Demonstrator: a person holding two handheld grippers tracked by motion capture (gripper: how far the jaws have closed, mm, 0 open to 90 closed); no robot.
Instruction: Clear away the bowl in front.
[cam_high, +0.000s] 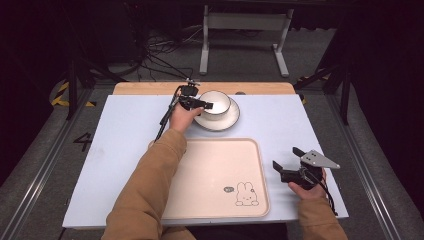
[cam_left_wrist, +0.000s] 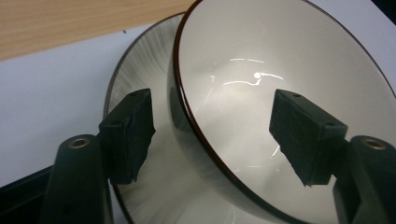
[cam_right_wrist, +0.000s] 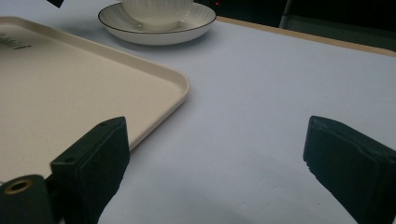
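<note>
A white bowl (cam_high: 216, 102) with a dark rim stands on a ribbed white plate (cam_high: 223, 123) at the far middle of the table. My left gripper (cam_high: 202, 104) reaches it from the left. In the left gripper view the bowl (cam_left_wrist: 261, 70) has its near rim between the jaws of the left gripper (cam_left_wrist: 215, 135): one pad is outside over the plate (cam_left_wrist: 140, 65), the other inside. Neither pad touches the wall, so the gripper is open. My right gripper (cam_high: 286, 157) rests open and empty at the near right; in its own view the right gripper (cam_right_wrist: 219, 154) frames bare table.
A cream tray (cam_high: 215, 175) with a rabbit drawing lies near the front edge, between the two hands. Its corner (cam_right_wrist: 70, 84) sits left of the right gripper. The white tabletop (cam_high: 125, 130) ends in a wooden strip (cam_high: 150, 88) at the back.
</note>
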